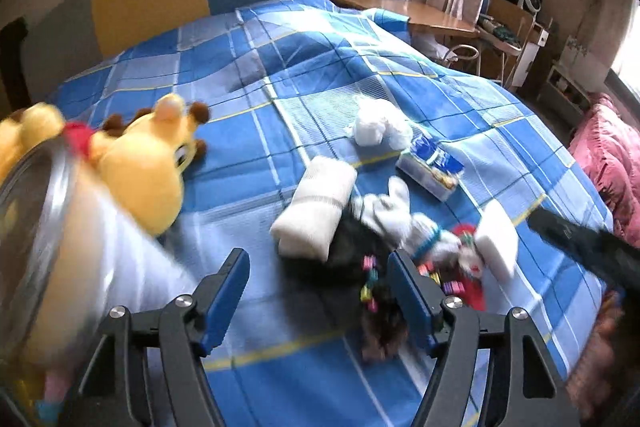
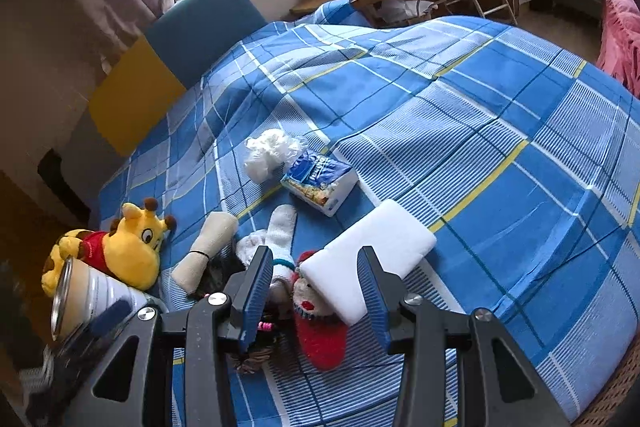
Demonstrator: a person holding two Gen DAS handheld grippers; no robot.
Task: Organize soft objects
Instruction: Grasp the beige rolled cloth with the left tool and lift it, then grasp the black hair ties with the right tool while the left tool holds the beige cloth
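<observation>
- Hovering above a bed (image 1: 248, 311) spread with a blue plaid cover, the left tongs (image 1: 318, 291) stand released — bare cover shows between the blue pads, which press on nothing.
- Just beyond the left tongs lies a heap of soft things: a rolled cream towel (image 1: 316, 203), white socks (image 1: 394, 211) on dark fabric (image 1: 344, 247), and small coloured clips (image 1: 370, 285) beside the right pad.
- To the left of the left tongs, blurred, a shiny tin can (image 1: 80, 239) lies on its side; behind it rests a yellow giraffe plush (image 1: 148, 167) in a red shirt.
- Farther out from the left tongs lie a white crumpled bag (image 1: 380, 127) and a blue tissue pack (image 1: 432, 163), side by side.
- At the right edge of the left wrist view the dark right tongs (image 1: 580, 247) reach in beside a white foam block (image 1: 498, 239).
- In the right wrist view the right tongs (image 2: 316, 293) frame the near corner of the white foam block (image 2: 372, 247); the right pad lies at its edge, the left pad stands apart from it, and whether the block is grasped I cannot tell.
- Under that corner, between the pads, lies a red and white sock doll (image 2: 316, 323); a white sock (image 2: 280, 231) lies just ahead of the left pad.
- Well to the left of the right tongs sit the giraffe plush (image 2: 128, 251) and the tin can (image 2: 92, 299) — the towel roll (image 2: 208, 247) lies between them and the tongs.
</observation>
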